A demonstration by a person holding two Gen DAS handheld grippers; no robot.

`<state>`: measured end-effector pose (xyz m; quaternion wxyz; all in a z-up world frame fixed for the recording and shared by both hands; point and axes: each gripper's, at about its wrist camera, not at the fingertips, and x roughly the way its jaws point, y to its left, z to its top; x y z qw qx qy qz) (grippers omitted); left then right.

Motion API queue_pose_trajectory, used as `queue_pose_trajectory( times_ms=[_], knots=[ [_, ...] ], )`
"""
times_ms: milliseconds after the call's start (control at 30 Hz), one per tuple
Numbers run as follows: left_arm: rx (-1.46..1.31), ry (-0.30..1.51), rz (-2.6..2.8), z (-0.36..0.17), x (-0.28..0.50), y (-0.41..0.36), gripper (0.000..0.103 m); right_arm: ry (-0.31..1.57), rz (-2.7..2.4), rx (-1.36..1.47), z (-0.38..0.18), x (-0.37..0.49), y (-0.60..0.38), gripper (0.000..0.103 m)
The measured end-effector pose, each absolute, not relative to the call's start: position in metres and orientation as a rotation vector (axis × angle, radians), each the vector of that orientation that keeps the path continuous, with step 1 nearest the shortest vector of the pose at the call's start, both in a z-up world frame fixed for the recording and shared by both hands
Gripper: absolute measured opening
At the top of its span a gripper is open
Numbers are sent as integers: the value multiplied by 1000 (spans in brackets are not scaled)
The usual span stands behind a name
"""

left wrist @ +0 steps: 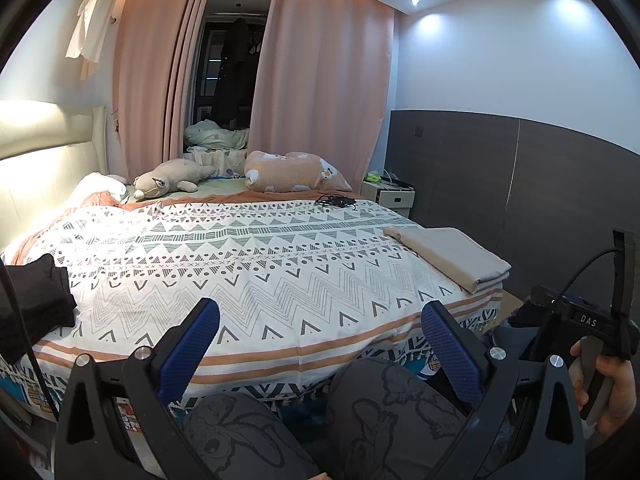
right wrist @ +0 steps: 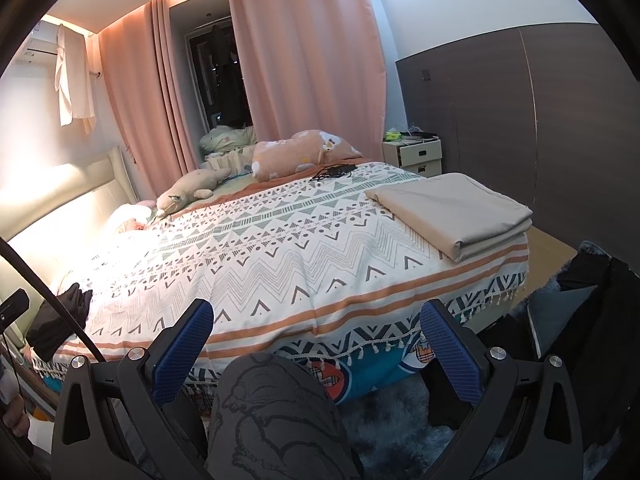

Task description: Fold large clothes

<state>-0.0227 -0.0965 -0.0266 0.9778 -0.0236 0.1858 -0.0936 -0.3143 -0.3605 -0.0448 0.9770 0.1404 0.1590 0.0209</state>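
Observation:
A folded beige cloth [left wrist: 448, 258] lies at the right front corner of the bed; it also shows in the right wrist view [right wrist: 452, 210]. A folded black garment [left wrist: 34, 300] lies at the bed's left edge, seen too in the right wrist view [right wrist: 60, 318]. My left gripper [left wrist: 320, 328] is open and empty, held over my knees before the bed's front edge. My right gripper [right wrist: 316, 326] is open and empty, also in front of the bed. The right gripper's body [left wrist: 588, 320] shows in the left wrist view, held in a hand.
The bed carries a white patterned cover [left wrist: 240, 264]. A plush toy [left wrist: 168, 178], a pink pillow [left wrist: 292, 172] and a black cable [left wrist: 336, 200] lie at its far side. A white nightstand [right wrist: 414, 154] stands by the dark wall. Dark items [right wrist: 592, 320] lie on the floor at right.

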Motion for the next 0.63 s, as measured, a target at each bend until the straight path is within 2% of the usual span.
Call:
queue_pose_trajectory(
  times_ms=[633],
  knots=[
    [-38,369,-190,-24,-36,-92,103,332,49,300,-45,-321,-351,103]
  ],
)
